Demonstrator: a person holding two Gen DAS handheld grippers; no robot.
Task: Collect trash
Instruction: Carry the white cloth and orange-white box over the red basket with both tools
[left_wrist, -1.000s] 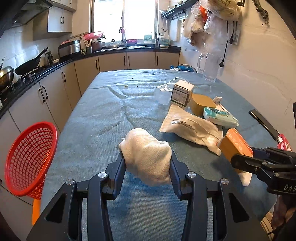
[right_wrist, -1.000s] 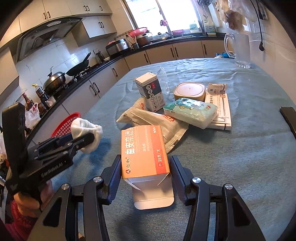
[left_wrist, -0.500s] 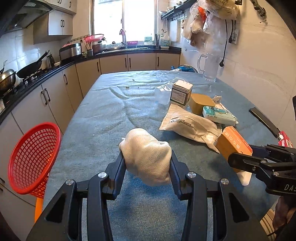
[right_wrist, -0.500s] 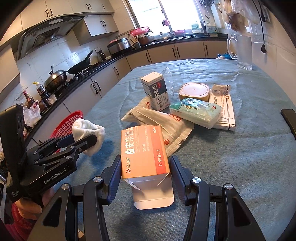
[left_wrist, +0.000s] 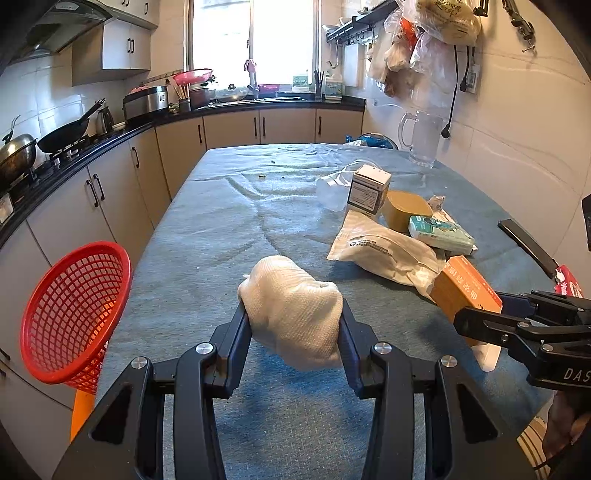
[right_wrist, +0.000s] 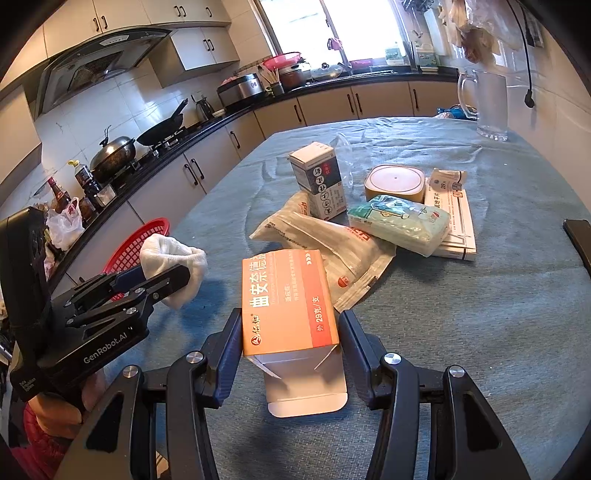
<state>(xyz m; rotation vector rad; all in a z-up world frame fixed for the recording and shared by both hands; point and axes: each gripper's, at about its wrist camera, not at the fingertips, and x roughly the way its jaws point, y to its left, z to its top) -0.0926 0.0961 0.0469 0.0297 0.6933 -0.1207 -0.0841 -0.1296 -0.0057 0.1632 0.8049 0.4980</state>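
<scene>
Two grippers, one trash item clamped in each, above the table.

We see the left gripper pinching one white wad; the right gripper pinching one orange carton. One red basket stands left; six items lie ahead.

Bright daylight from blown-out window; sharp, fisheye-warped edges.

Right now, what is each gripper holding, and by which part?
Left gripper: the crumpled white cloth, pinched across its sides. Right gripper: the orange box, clamped by its two long sides near the open flap end.
</scene>
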